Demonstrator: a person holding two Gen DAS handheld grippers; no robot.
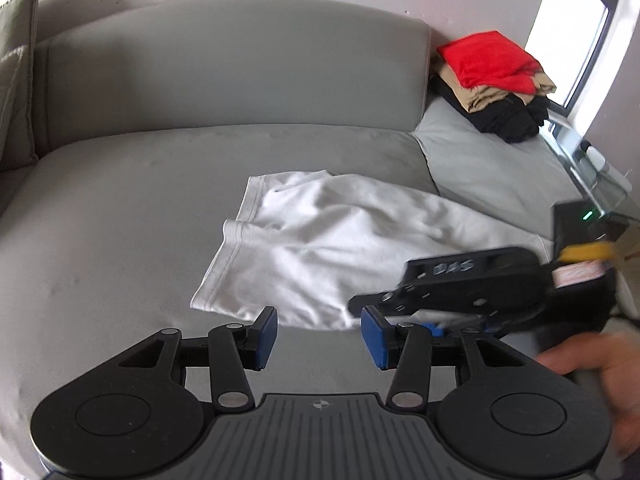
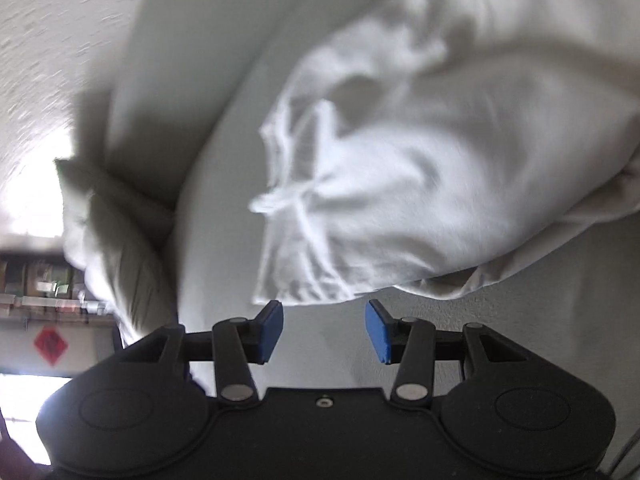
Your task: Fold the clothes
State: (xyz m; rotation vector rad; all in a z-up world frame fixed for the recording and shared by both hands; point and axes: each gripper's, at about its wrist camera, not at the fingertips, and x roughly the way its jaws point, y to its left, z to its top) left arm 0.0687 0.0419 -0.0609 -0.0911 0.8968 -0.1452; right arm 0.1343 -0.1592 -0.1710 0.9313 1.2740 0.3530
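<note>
1. Left wrist view: a white garment [image 1: 320,240] lies crumpled on the grey sofa seat [image 1: 120,220], centre to right of frame, hems toward the left.
2. Left gripper [image 1: 319,338], bottom centre: blue pads spread, nothing between them. They sit just short of the garment's near edge, over bare cushion.
3. Right gripper [image 1: 436,330] enters from the right edge of the left wrist view, low over the garment's lower right part. It is blurred, and only a bit of blue shows beneath the black body.
4. A hand [image 1: 600,376] shows at the lower right, blurred.
5. Upper right of the same view: a stack of folded clothes [image 1: 496,80] on the far seat cushion, red on top, tan and black below, well apart from the white garment.
6. Right wrist view, blurred: the white garment [image 2: 420,168] fills the centre and upper right of the frame.
7. Right gripper [image 2: 324,330] in its own view: blue pads apart, gap empty, the garment's edge just beyond the tips. No contact discernible.
8. A cushion [image 2: 112,248] sits at the left of the right wrist view.
</note>
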